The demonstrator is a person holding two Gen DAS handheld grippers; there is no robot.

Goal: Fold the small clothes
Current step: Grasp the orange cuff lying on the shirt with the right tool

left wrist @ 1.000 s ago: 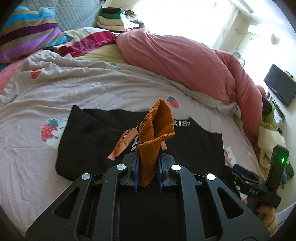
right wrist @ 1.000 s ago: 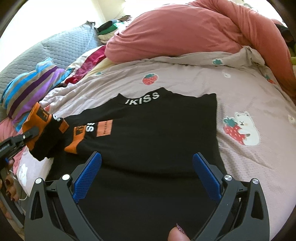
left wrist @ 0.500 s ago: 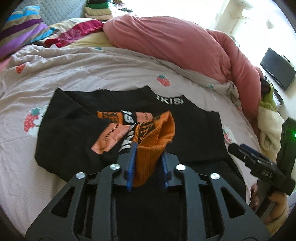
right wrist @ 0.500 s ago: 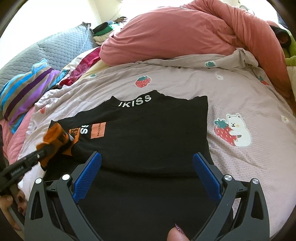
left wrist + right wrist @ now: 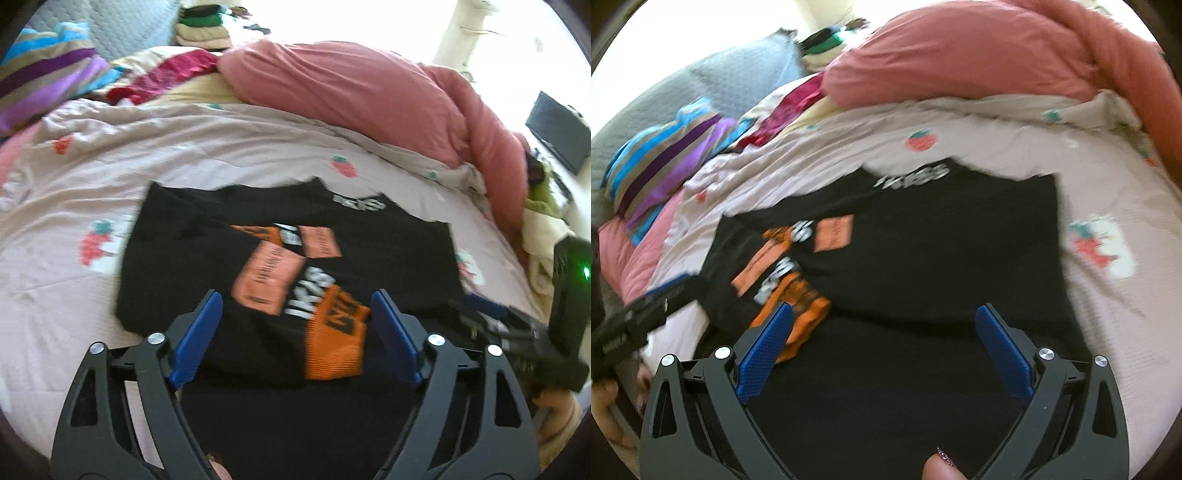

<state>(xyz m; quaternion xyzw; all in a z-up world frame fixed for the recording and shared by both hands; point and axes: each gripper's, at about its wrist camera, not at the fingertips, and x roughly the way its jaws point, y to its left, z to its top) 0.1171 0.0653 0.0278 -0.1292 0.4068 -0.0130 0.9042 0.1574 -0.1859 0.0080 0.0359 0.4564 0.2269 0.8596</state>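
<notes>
Nearest the left wrist camera, the left gripper has its blue fingers spreading apart, pressing on nothing; the orange ribbed cuff of the sleeve lies between them, flat on the garment. The right gripper also stands with fingers spread wide and nothing gripped, over the near part of the same garment. That garment is a black top lying flat on the strawberry-print bedsheet, one sleeve folded across its front, showing orange patches and blurred white lettering. White letters mark its collar. Beyond the top lies a heaped pink duvet.
</notes>
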